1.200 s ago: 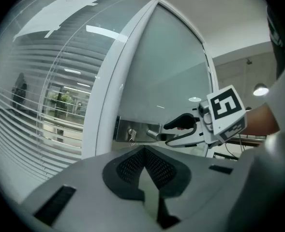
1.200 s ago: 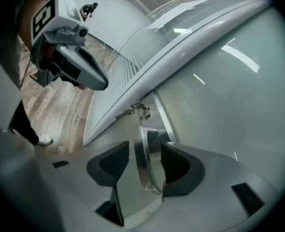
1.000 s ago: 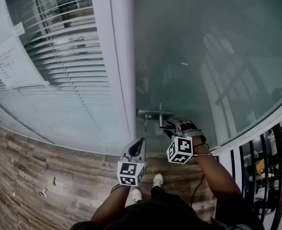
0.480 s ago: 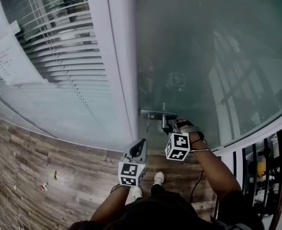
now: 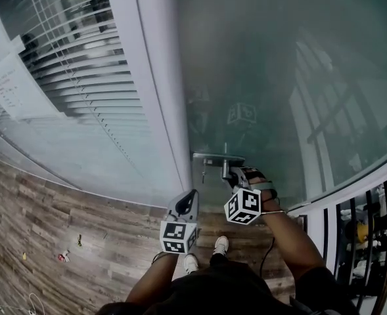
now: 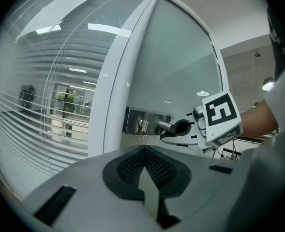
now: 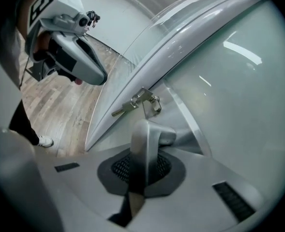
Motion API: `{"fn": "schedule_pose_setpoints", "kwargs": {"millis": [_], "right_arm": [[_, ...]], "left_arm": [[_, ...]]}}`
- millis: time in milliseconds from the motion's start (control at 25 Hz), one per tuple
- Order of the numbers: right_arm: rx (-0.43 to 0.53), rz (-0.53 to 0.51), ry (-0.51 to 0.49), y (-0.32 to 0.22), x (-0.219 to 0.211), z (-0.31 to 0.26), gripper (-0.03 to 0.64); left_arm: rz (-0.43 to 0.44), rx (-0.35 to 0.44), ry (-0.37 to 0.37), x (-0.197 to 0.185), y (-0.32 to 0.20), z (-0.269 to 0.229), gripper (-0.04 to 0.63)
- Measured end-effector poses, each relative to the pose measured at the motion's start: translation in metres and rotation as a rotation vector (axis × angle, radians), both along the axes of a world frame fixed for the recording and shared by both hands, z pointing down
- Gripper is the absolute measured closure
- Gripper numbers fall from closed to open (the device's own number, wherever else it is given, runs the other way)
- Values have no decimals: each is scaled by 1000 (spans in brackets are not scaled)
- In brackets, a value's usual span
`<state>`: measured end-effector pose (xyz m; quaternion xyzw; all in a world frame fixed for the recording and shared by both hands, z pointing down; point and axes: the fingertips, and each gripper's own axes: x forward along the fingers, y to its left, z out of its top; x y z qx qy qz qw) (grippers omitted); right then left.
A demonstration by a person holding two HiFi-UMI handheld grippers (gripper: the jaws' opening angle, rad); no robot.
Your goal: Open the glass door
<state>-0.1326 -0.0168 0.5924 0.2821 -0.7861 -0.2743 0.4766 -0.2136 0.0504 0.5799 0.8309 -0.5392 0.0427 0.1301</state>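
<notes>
The frosted glass door [image 5: 278, 77] has a metal lock plate [image 5: 209, 156] with a lever handle [image 5: 227, 167] near its left edge. My right gripper [image 5: 236, 174] has just been closing and is now shut on that handle [image 7: 144, 144], which stands between its pads. A key [image 7: 132, 103] hangs in the lock beside the handle [image 6: 166, 126]. My left gripper [image 5: 192, 195] hovers lower left of the lock, apart from the door, its jaws [image 6: 144, 151] shut with nothing in them. It points at the key [image 6: 142, 126].
A white door frame [image 5: 157, 110] stands left of the glass. Beyond it is a window with blinds [image 5: 68, 64] and a paper notice [image 5: 12, 84]. Wooden floor [image 5: 81, 235] lies below, with the person's shoes [image 5: 206, 258]. A black railing [image 5: 361, 241] is at the right.
The right gripper's jaws went from wide open around the handle to shut on it. Both grippers shifted slightly toward the door and lower.
</notes>
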Motion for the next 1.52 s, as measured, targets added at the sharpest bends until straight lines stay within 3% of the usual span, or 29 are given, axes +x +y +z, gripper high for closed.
{"fn": "schedule_pose_setpoints", "kwargs": {"millis": [240, 320, 600, 760, 920, 1360, 1520], "right_arm": [[-45, 19, -356, -3, -12, -2, 604], [-43, 17, -408, 2, -6, -11, 604], [-91, -9, -417, -11, -12, -7, 604], [-117, -10, -413, -31, -22, 1, 604], [-190, -17, -405, -47, -19, 14, 604], [-310, -6, -422, -122, -15, 14, 604], [-339, 12, -435, -159, -10, 24, 604]], "left_arm": [[1, 11, 1, 13, -5, -2, 597], [8, 21, -4, 26, -1, -11, 597], [14, 11, -22, 35, -17, -3, 597], [17, -39, -30, 39, -29, 4, 597], [0, -49, -49, 53, -44, 15, 597], [-104, 20, -100, 68, -100, -7, 597], [-97, 25, -56, 78, -125, -7, 597]]}}
